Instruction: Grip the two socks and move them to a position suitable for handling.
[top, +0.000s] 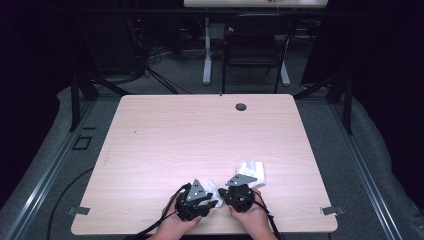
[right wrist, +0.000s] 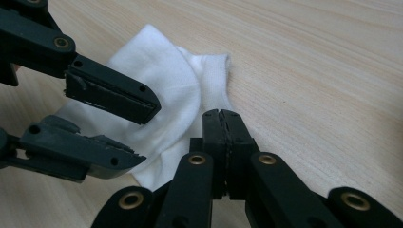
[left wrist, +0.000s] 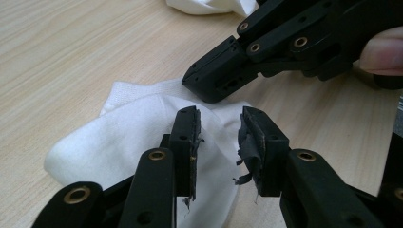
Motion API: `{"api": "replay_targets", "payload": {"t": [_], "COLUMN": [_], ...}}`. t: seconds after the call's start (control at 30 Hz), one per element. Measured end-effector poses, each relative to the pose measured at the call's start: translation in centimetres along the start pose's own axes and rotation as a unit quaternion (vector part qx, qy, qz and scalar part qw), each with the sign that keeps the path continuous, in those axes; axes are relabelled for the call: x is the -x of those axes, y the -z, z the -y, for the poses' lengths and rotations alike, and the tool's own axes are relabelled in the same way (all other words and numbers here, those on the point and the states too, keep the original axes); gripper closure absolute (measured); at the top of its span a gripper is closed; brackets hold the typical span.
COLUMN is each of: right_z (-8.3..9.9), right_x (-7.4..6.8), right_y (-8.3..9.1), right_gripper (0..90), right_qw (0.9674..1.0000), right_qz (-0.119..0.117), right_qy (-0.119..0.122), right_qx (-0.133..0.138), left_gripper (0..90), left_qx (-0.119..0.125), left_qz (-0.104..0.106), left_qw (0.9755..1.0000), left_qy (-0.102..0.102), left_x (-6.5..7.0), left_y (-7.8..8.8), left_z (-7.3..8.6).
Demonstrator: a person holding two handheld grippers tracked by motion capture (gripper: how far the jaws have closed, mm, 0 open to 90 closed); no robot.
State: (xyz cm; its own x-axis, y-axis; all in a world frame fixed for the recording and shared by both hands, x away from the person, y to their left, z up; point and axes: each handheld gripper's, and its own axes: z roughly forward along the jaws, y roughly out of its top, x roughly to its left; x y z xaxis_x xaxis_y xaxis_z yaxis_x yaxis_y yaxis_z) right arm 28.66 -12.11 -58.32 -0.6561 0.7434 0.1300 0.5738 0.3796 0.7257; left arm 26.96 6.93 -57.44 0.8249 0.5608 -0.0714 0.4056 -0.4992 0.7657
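Grippers meet over a white sock at the near edge of a wooden table.

Nearest the camera, two hands come in from the bottom of the high view, each holding a black tool. The left gripper (left wrist: 219,124) has its jaws parted, released, a white sock (left wrist: 128,137) lying under and between them with the pads clear of the fabric. The right gripper (right wrist: 222,118) is clenched, jaws pressed together with nothing seen between them, its tip resting at the sock's edge just beside the left one. Farther off, by the right hand, a second white cloth (top: 252,171) lies on the table (top: 200,130). A dark chair (top: 255,45) stands beyond the far edge.
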Motion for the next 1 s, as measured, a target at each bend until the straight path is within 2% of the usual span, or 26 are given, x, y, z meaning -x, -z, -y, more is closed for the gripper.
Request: {"api": "replay_targets", "payload": {"t": [0.13, 0.3, 0.4, 0.47, 0.6, 0.77, 1.0], "right_z": [0.0, 0.0, 0.0, 0.0, 0.0, 0.0, 0.1], "right_x": [0.1, 0.1, 0.0, 0.0, 0.0, 0.0, 0.0], "right_y": [0.0, 0.0, 0.0, 0.0, 0.0, 0.0, 0.0], "right_gripper": [90.0, 90.0, 90.0, 90.0, 90.0, 90.0, 90.0], "right_qw": [1.0, 1.0, 1.0, 1.0, 1.0, 1.0, 1.0], "right_qz": [0.001, 0.001, 0.001, 0.0, 0.001, 0.001, 0.003], "right_qy": [-0.001, -0.001, -0.004, -0.005, -0.004, -0.005, -0.008], "right_qx": [0.001, -0.001, -0.001, 0.0, -0.001, -0.003, 0.003], "left_gripper": [66.0, 65.3, 69.9, 74.0, 84.1, 85.7, 85.9], "left_qx": [-0.009, -0.002, 0.006, 0.006, 0.0, -0.003, 0.015], "left_qz": [-0.005, -0.009, -0.019, -0.023, -0.025, -0.021, -0.03], "left_qw": [0.9999, 0.9999, 0.9993, 0.9991, 0.9993, 0.9996, 0.9994], "left_qy": [-0.004, -0.013, -0.031, -0.034, -0.028, -0.017, -0.002], "left_x": [0.2, 0.2, 0.3, 0.3, 0.0, -0.5, -1.6], "left_y": [-0.5, -0.8, -0.9, -0.8, -0.5, 0.0, 1.6], "left_z": [0.3, 0.6, 1.0, 1.1, 1.0, 0.8, 0.1]}}
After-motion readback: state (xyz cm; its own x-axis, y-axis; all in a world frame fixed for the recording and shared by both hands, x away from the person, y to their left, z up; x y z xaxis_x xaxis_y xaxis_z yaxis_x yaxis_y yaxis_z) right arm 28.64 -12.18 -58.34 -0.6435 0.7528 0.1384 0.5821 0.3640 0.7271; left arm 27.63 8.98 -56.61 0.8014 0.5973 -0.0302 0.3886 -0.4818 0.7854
